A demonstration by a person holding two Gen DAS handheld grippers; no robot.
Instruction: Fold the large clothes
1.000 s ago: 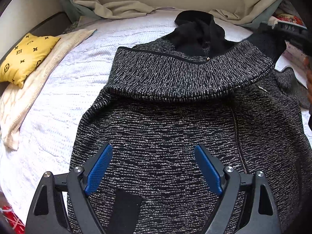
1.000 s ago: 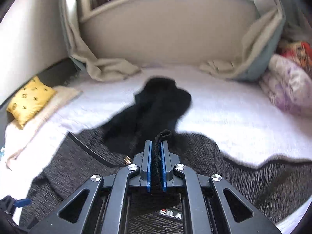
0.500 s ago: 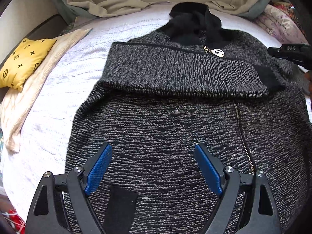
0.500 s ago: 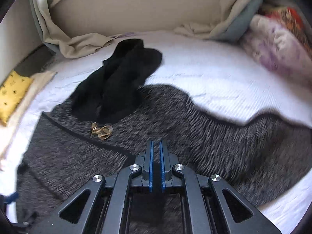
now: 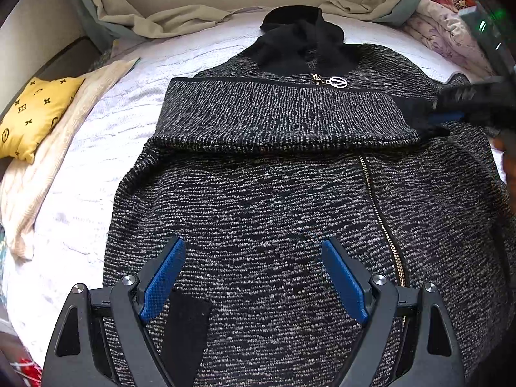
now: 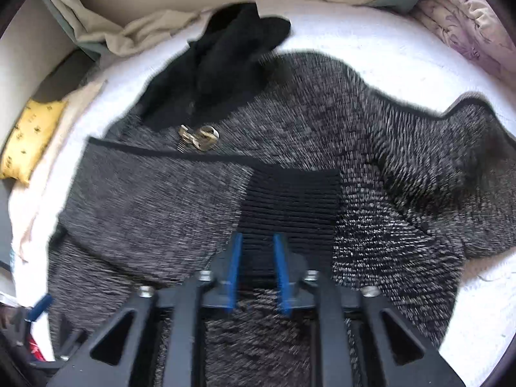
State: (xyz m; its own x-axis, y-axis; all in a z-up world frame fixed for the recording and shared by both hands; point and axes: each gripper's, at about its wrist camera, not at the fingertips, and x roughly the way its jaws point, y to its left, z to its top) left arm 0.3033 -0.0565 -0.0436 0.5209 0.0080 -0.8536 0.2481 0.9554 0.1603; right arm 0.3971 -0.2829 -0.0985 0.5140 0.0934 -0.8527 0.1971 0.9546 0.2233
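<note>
A large black-and-grey knit zip jacket (image 5: pixel 274 200) with a black hood (image 5: pixel 300 42) lies flat on the white bed. Its left sleeve (image 5: pixel 283 116) is folded across the chest, black cuff (image 6: pixel 290 200) at the right. My left gripper (image 5: pixel 254 277) is open and empty, hovering over the jacket's lower front. My right gripper (image 6: pixel 258 258) has its jaws slightly apart just behind the cuff, which lies flat; it shows blurred in the left wrist view (image 5: pixel 451 113). The other sleeve (image 6: pixel 451 167) lies spread to the right.
A yellow patterned cushion (image 5: pixel 32 116) on a cream cloth (image 5: pixel 48 174) lies at the bed's left edge. Beige and grey-green bedding (image 5: pixel 180 19) is bunched along the headboard. A floral quilt (image 5: pixel 445 32) sits at the far right. A gold zip pull (image 5: pixel 335 81) lies below the hood.
My right gripper carried the sleeve cuff across the chest, laid it flat and opened off it. The left gripper stayed open over the lower front.
</note>
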